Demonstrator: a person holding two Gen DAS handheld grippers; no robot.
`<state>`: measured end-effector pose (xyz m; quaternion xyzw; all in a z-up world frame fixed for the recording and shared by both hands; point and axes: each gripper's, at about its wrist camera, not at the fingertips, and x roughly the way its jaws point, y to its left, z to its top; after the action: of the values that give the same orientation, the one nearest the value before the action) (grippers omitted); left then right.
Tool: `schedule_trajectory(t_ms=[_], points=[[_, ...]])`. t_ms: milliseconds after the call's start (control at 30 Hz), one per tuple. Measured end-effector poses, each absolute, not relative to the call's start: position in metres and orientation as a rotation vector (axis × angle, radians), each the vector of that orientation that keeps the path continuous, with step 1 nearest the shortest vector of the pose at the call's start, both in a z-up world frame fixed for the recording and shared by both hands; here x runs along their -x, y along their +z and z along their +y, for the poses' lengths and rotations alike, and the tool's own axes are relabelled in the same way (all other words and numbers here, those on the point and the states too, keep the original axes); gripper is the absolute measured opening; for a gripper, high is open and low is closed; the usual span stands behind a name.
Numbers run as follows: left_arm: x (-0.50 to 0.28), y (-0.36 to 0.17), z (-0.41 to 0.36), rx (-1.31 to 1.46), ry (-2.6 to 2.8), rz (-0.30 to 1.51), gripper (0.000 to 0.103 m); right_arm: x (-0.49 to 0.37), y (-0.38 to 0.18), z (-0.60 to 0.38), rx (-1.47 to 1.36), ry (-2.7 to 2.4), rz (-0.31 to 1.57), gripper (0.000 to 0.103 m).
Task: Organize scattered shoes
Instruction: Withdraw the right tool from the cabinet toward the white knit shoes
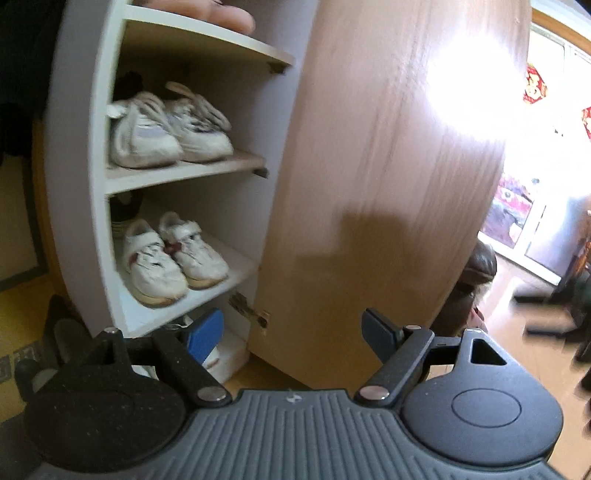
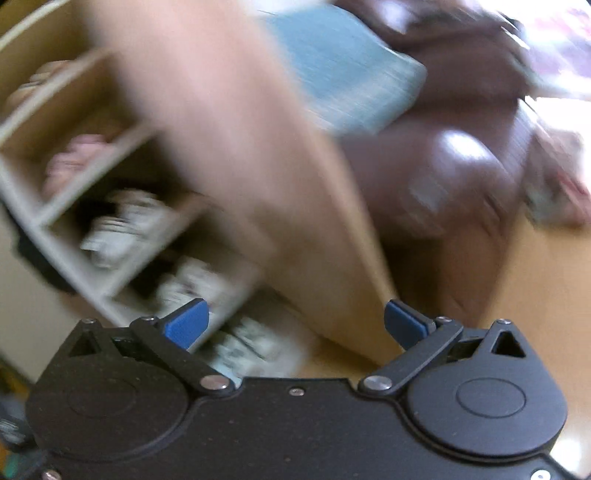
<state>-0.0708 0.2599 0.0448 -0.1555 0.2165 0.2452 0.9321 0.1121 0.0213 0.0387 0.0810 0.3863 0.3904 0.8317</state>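
Shoe cabinet (image 1: 85, 122) — white frame, several shelves, its wood-grain door (image 1: 388, 166) swung open to the right.

Upper visible shelf: one pair of white lace-up sneakers (image 1: 170, 129), toes outward, side by side and touching.

Shelf below: a second pair of white sneakers with dark red trim (image 1: 173, 254), also side by side; a dark shoe with white stripes (image 1: 123, 218) sits behind them, mostly hidden.

Bottom compartment: part of a white shoe (image 1: 225, 354) shows behind the left tool's finger; its details cannot be told.

Floor left of the cabinet: dark slippers (image 1: 59, 332) on a yellowish mat.

Left tool (image 1: 291, 332) — released, blue pads spread wide, nothing between them; it faces the lower cabinet and the door's bottom edge.

Right tool (image 2: 295, 325) — released, jaws at their widest, nothing gripped. Its view is heavily blurred: the open door's (image 2: 240, 166) lower edge falls between its fingers but apart from them, the shelved shoes (image 2: 122, 221) are smeared at left, and a brown leather seat (image 2: 461, 166) with a light blue cushion (image 2: 343, 66) lies beyond.

A fingertip (image 1: 229, 14) shows at the top edge of the left wrist view.
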Motion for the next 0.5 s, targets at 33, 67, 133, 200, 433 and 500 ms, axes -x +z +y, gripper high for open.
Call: schedule_trajectory(t_ms=[33,67,133,200,433,500], points=[[0.064,0.043,0.255,0.304,0.494,0.455,0.082,-0.121,0.012,0.008,-0.19,0.775,0.851,0.103],[0.059,0.04,0.25,0.295,0.486,0.469,0.082,-0.126,-0.005,0.0,-0.198,0.741,0.873,0.103],[0.049,0.033,0.24,0.274,0.469,0.499,0.082,-0.143,-0.053,-0.019,-0.23,0.651,0.959,0.103],[0.041,0.027,0.233,0.254,0.456,0.525,0.082,-0.158,-0.09,-0.032,-0.284,0.589,1.066,0.103],[0.001,-0.001,0.211,0.183,0.412,0.632,0.082,-0.205,-0.199,-0.05,-0.319,0.408,1.291,0.103],[-0.01,-0.011,0.205,0.157,0.401,0.666,0.082,-0.218,-0.216,-0.045,-0.338,0.4,1.305,0.102]])
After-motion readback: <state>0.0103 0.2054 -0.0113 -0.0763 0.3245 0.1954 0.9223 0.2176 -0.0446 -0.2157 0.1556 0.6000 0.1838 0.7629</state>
